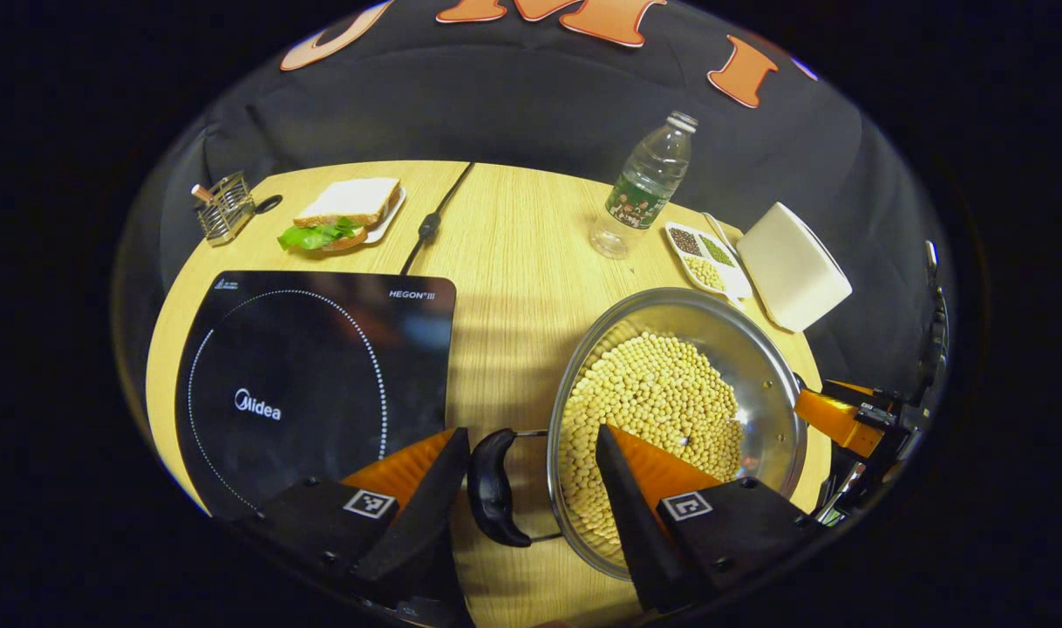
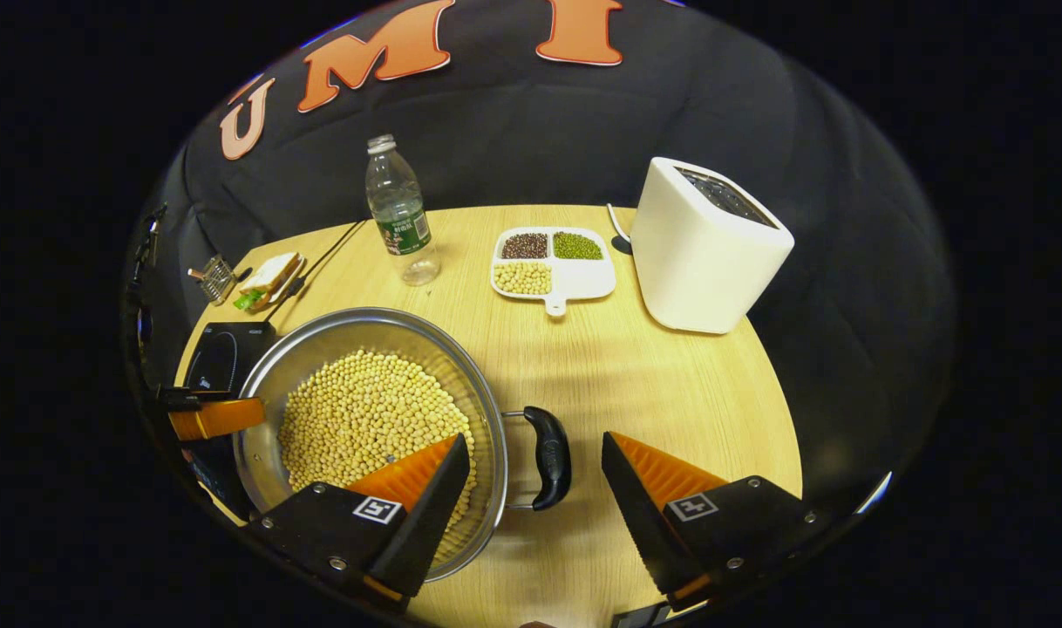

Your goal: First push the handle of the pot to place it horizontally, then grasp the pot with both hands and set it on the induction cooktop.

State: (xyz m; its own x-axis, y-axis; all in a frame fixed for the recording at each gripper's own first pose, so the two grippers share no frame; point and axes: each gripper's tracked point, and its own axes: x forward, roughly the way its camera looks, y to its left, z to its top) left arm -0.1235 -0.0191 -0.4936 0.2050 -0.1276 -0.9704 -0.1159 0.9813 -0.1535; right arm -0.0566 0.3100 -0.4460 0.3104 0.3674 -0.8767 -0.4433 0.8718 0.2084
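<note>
A steel pot (image 1: 762, 366) full of pale beans stands on the wooden table, right of the black induction cooktop (image 1: 304, 375). My left gripper (image 1: 531, 449) is open, its fingers on either side of the pot's left black handle (image 1: 492, 488) and rim, not pressing. In the right gripper view the pot (image 2: 391, 336) sits at lower left and the cooktop (image 2: 221, 353) shows behind it. My right gripper (image 2: 535, 458) is open around the pot's right black handle (image 2: 550, 455). The other gripper (image 2: 213, 417) shows at the pot's far side.
A water bottle (image 1: 644, 187), a divided dish of beans (image 1: 704, 255) and a white appliance (image 1: 793, 266) stand behind the pot. A sandwich on a plate (image 1: 348, 214), a small wire rack (image 1: 224, 205) and the cooktop's cord (image 1: 431, 222) lie at the back left.
</note>
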